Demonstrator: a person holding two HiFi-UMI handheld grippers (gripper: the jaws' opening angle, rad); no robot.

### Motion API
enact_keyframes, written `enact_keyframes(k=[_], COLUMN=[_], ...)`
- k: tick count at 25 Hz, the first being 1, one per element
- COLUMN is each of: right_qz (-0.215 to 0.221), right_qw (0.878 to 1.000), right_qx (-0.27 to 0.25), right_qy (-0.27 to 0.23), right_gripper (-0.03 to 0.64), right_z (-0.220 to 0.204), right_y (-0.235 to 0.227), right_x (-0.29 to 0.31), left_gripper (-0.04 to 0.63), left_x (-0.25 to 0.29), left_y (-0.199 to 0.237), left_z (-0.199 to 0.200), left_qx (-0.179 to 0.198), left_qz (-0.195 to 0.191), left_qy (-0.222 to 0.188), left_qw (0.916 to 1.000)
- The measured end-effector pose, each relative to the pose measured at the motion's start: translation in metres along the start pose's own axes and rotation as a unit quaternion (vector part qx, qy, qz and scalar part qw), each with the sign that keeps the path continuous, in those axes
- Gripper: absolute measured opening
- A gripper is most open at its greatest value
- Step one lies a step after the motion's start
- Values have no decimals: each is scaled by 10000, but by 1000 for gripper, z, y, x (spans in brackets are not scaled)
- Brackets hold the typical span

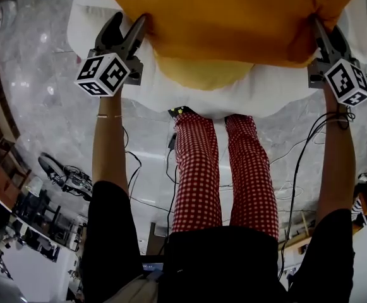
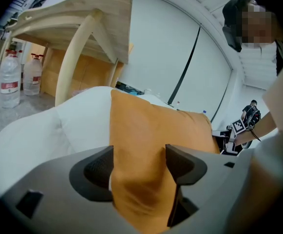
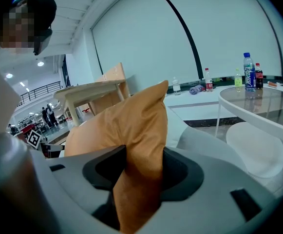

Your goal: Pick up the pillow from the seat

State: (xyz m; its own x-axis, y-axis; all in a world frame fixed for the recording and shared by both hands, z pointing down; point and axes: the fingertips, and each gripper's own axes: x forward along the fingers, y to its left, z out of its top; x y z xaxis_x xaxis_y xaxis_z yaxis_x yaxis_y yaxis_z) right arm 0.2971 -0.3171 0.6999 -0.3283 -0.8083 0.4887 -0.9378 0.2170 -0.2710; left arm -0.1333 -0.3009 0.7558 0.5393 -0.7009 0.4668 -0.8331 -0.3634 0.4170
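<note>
An orange pillow [image 1: 234, 17] lies on a white seat [image 1: 107, 43], over a yellow cushion [image 1: 192, 73]. My left gripper [image 1: 129, 23] is at the pillow's left corner. In the left gripper view the jaws [image 2: 139, 157] stand wide, and the orange pillow [image 2: 146, 126] hangs loosely between them without being pinched. My right gripper [image 1: 319, 33] is at the right corner. In the right gripper view its jaws [image 3: 143, 165] squeeze a narrow fold of the pillow [image 3: 126, 126].
The person's red-check trousers [image 1: 221, 169] stand at the seat's front edge, with cables [image 1: 297, 150] on the marble floor. Water bottles [image 2: 9, 79] and a wooden table [image 2: 83, 13] lie left. A round glass table [image 3: 263, 106] with bottles [image 3: 248, 72] lies right.
</note>
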Motion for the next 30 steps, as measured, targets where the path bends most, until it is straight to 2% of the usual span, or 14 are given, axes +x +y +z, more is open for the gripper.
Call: enact_keyframes(k=[5, 9, 20, 25, 30], right_qz=[-19, -34, -60, -64, -72], right_qw=[10000, 10000, 10000, 9999, 9999], right_qx=[-5, -5, -47, -54, -60], right_qy=[38, 86, 59, 87, 96], right_gripper=[229, 229, 229, 229, 227], right_z=[-2, -4, -2, -3, -4], right_y=[0, 0, 1, 0, -1], right_x=[-4, -2, 3, 1, 2], left_gripper=[368, 374, 364, 300, 237], left_x=[9, 19, 35, 31, 32], left_y=[-3, -5, -4, -10, -15], left_z=[-2, -2, 2, 1, 0], left_qx=[-121, -239, -401, -203, -181], left_qz=[-398, -551, -34, 161, 316], left_qy=[32, 35, -40, 54, 159], left_qw=[9991, 9982, 9992, 9997, 9992])
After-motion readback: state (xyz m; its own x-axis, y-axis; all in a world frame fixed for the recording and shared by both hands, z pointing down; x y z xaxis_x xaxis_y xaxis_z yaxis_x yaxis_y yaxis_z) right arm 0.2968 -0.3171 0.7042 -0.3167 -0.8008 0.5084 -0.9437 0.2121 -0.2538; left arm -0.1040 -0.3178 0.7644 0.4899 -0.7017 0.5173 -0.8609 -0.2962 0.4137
